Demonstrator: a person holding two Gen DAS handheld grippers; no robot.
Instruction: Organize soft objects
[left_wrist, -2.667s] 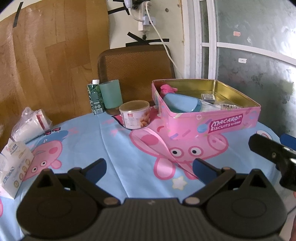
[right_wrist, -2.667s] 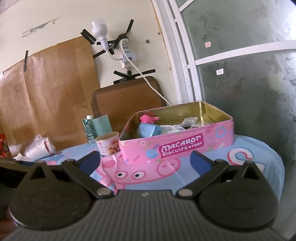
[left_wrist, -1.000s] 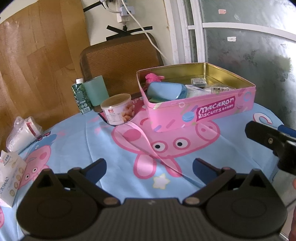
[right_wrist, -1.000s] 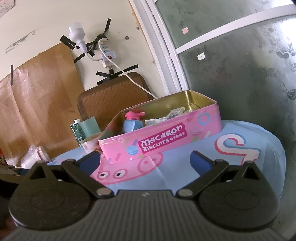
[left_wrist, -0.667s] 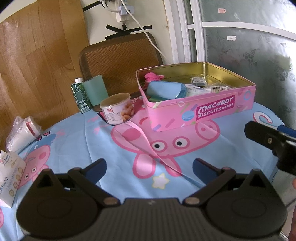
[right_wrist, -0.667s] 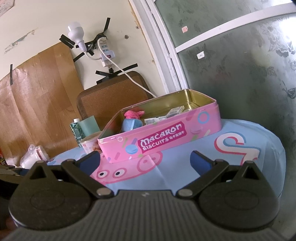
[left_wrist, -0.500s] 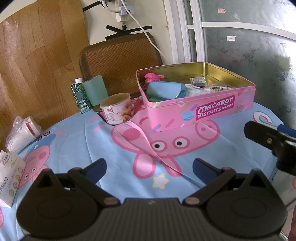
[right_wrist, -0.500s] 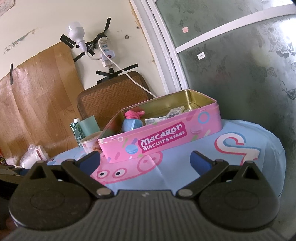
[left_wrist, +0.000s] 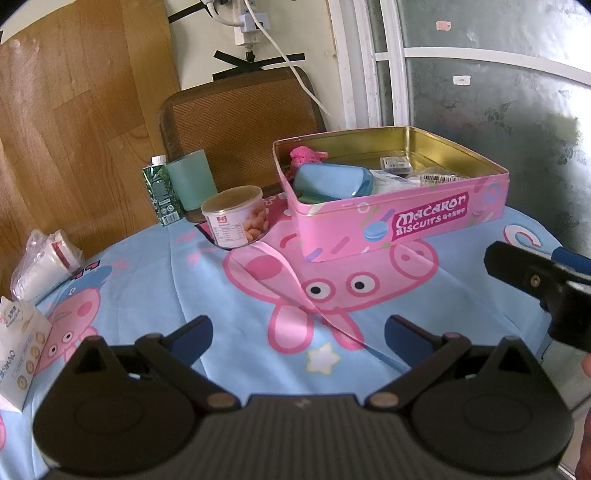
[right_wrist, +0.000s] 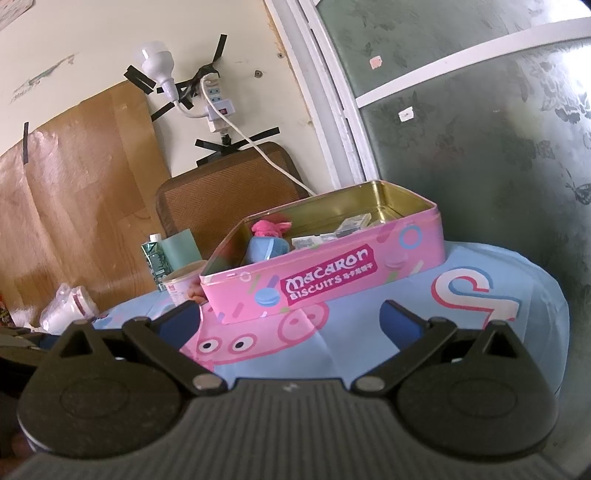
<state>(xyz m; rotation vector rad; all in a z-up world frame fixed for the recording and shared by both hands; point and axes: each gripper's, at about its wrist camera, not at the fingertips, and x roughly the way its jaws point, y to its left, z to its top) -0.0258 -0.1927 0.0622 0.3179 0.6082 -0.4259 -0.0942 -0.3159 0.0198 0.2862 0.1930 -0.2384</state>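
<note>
**Inspector A:** Compared with the views of a few seconds ago, we find the pink biscuit tin (left_wrist: 402, 221) sitting lower and nearer in the left wrist view, and turned more end-on in the right wrist view. Over the last second we note almost no shift. We judge that both tools have finished closing in and are now settled in front of the tin.

**Inspector B:** Agreed. Nothing inside has moved. The pink soft object (left_wrist: 306, 155) lies in the tin's far left corner, touching the blue case (left_wrist: 332, 181); packets lie to the right of it. We judge that no sorting has begun.

**Inspector A:** Pose: the left gripper (left_wrist: 297, 332) hangs above the tabletop (left_wrist: 155, 280), well short of the tin, fingers spread, nothing between them.

**Inspector B:** The right gripper (right_wrist: 290, 321) sits low, near the tabletop edge, aimed at the tin's long side, likewise spread wide and empty. Part of it shows at the right edge of the left view.

**Inspector A:** The can (left_wrist: 236, 216), cup (left_wrist: 190, 179) and carton (left_wrist: 160, 195) stand left of the tin, untouched.
</note>
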